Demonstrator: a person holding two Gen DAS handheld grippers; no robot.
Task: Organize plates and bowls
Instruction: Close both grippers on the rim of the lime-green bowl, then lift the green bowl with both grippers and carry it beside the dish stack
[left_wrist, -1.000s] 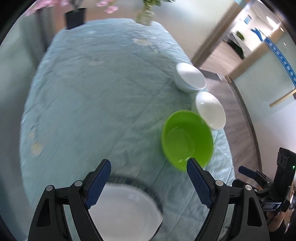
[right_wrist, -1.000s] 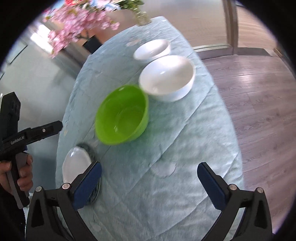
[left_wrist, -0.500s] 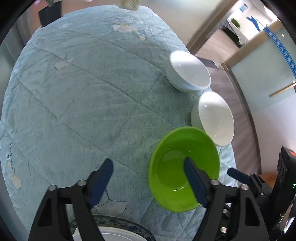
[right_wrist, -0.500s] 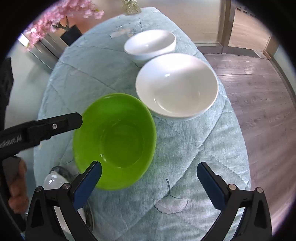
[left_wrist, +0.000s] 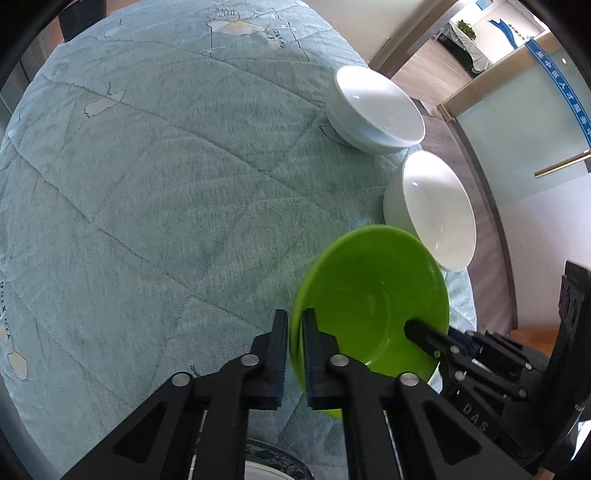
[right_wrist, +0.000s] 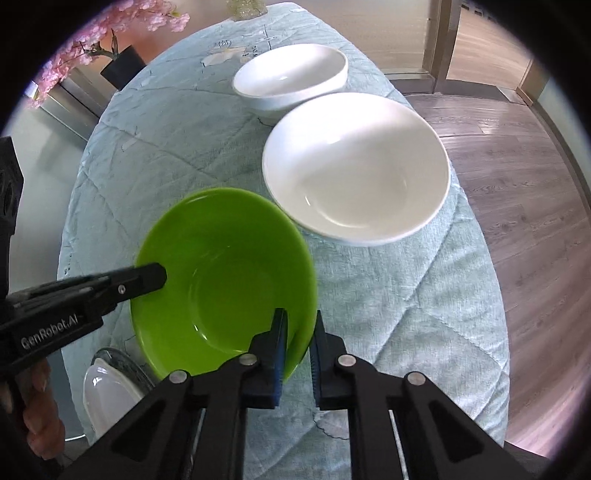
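We have both grippers on the glossy lime-green plastic bowl (left_wrist: 373, 295), which sits low and right of centre in the left wrist view, on the quilted pale-teal tablecloth (left_wrist: 147, 192). Our left gripper (left_wrist: 294, 332) has just been closing, and its blue-padded jaws now pinch the bowl's near-left rim, one pad outside the wall and one inside. Our right gripper (right_wrist: 298, 332) has likewise just been closing; in the right wrist view it clamps the rim at the lower right of the bowl, again with the wall between the pads.

Just above and right of the green bowl in the right wrist view stands a wide white ceramic bowl (right_wrist: 356, 168), and a shallower white ceramic bowl (right_wrist: 291, 77) lies beyond it at top centre. At lower left a white plate with a dark patterned rim (right_wrist: 107, 387) shows partly beneath the green bowl. A hand (right_wrist: 40, 417) grips the left tool's handle at the left edge.
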